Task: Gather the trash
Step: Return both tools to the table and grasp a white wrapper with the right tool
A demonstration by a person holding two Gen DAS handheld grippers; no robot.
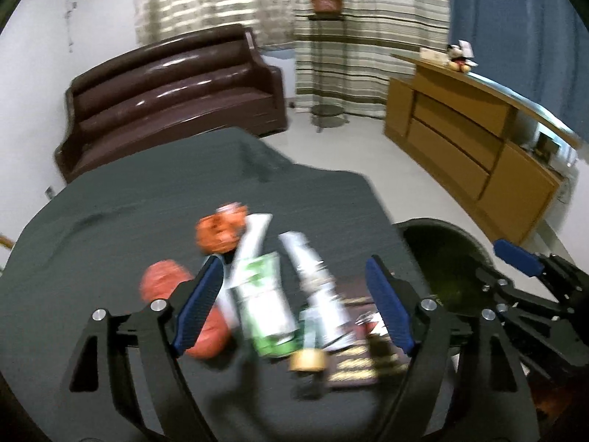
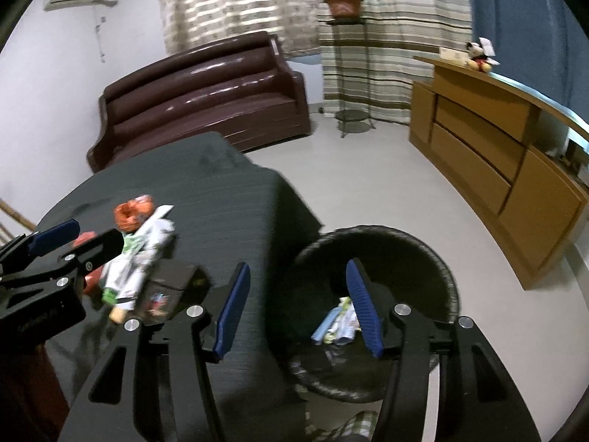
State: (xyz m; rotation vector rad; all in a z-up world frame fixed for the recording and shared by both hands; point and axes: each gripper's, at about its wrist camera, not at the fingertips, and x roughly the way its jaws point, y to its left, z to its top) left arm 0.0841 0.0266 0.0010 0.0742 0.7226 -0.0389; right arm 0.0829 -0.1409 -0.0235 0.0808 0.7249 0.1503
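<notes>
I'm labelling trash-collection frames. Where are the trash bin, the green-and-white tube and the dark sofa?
trash bin (image 2: 441, 269): right wrist view, far rim.
green-and-white tube (image 1: 267, 305): left wrist view, tube body.
dark sofa (image 1: 173, 99): left wrist view, backrest.

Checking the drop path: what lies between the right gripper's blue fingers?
In the right wrist view, the black bin's open mouth with crumpled paper inside, below the right gripper.

Seen above the dark tablecloth (image 1: 110, 221), the left gripper (image 1: 294, 302) has 2 matte black linkage arms tipped with ribbed blue pads (image 1: 200, 305). Silver round screw heads mark its pivots. The right gripper (image 2: 298, 309) matches: black frame, blue pads, silver screws.
</notes>
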